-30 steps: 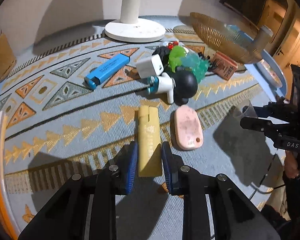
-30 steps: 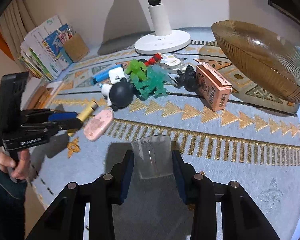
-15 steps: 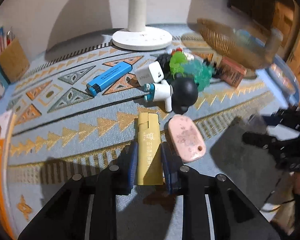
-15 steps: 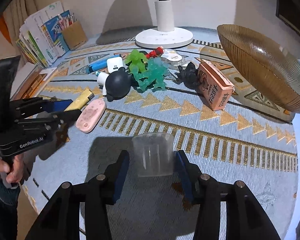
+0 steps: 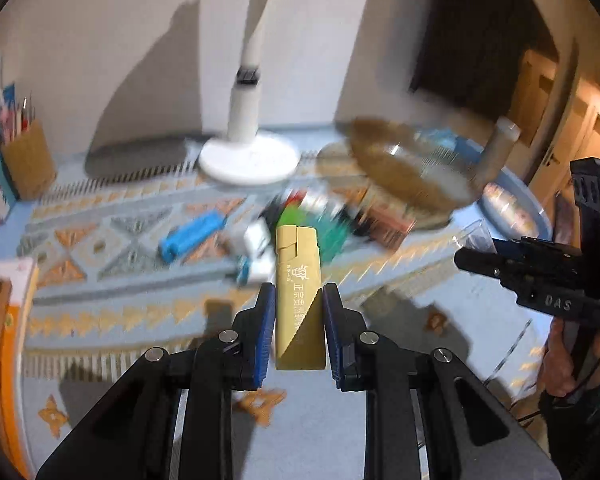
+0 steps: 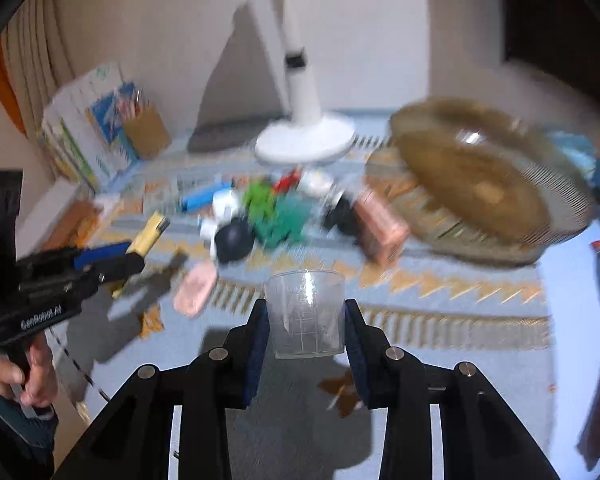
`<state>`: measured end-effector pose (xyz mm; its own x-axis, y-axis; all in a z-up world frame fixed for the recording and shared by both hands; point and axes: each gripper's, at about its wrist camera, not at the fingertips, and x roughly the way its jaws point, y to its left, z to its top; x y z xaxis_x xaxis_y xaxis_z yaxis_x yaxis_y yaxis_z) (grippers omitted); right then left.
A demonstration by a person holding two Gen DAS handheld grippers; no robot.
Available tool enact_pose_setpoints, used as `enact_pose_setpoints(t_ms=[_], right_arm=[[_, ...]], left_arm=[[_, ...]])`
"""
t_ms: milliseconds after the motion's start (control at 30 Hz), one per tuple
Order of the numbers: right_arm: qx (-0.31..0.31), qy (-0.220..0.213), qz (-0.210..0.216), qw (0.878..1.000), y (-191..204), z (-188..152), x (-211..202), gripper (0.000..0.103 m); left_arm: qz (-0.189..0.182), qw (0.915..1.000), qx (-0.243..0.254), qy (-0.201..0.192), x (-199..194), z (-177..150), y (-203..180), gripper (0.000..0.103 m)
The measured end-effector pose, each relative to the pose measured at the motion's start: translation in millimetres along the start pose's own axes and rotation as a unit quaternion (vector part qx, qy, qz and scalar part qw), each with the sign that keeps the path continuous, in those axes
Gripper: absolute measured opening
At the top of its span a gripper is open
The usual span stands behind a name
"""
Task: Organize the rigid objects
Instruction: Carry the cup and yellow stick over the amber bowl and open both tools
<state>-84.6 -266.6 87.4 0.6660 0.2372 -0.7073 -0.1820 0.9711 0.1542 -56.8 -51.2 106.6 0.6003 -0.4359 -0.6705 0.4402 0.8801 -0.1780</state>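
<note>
My left gripper (image 5: 296, 300) is shut on a yellow lighter (image 5: 298, 280) and holds it lifted above the patterned cloth; it also shows in the right wrist view (image 6: 150, 234). My right gripper (image 6: 305, 312) is shut on a clear plastic measuring cup (image 6: 306, 314), also lifted; its rim shows in the left wrist view (image 5: 474, 234). On the cloth lie a blue lighter (image 5: 192, 236), a pink oval case (image 6: 194, 288), a black ball toy (image 6: 234, 242), green figures (image 6: 276, 216) and a pink box (image 6: 380, 228), all blurred.
A white lamp base (image 5: 250, 158) stands at the back. A ribbed amber bowl (image 6: 484, 176) sits at the right. A cardboard pen holder (image 5: 26, 160) and booklets (image 6: 84, 136) stand at the back left. An orange box (image 5: 0, 340) lies at the left edge.
Both grippers have risen off the cloth with their loads: the left with the yellow lighter, the right with the clear cup. The views now tilt up toward the wall.
</note>
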Motion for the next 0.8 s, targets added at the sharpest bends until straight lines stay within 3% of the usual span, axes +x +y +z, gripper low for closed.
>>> enact_pose_setpoints(t_ms=[100,233,367,500,633,800], right_arm=[[0.022,-0.051,-0.027,0.998,-21.4,21.7,-35.3,0.036],[0.074,-0.13,-0.068,0.986,-62.1,56.3,-83.5,0.036],[0.126,-0.163,-0.091,0.974,-99.2,77.3,-99.6,0.036],[0.159,-0.134,-0.099,0.973,-133.9,83.4,-73.5,0.036],[0.164,-0.081,-0.095,0.979,-156.1,78.9,-28.6,0.036],[0.164,-0.047,-0.1,0.98,-172.4,69.6,-2.2,0.036]], left_arm=[[-0.013,0.9993,0.004,-0.034,-9.1,31.5,-19.6,0.02],[-0.052,0.9959,-0.001,-0.074,-7.2,82.6,-50.2,0.021],[-0.086,0.9935,-0.006,-0.075,26.8,124.6,-87.0,0.021],[-0.097,0.9947,-0.007,-0.034,84.4,136.4,-116.5,0.021],[-0.104,0.9945,-0.009,0.014,141.7,123.9,-132.6,0.021],[-0.106,0.9931,-0.013,0.049,177.7,107.3,-137.4,0.021]])
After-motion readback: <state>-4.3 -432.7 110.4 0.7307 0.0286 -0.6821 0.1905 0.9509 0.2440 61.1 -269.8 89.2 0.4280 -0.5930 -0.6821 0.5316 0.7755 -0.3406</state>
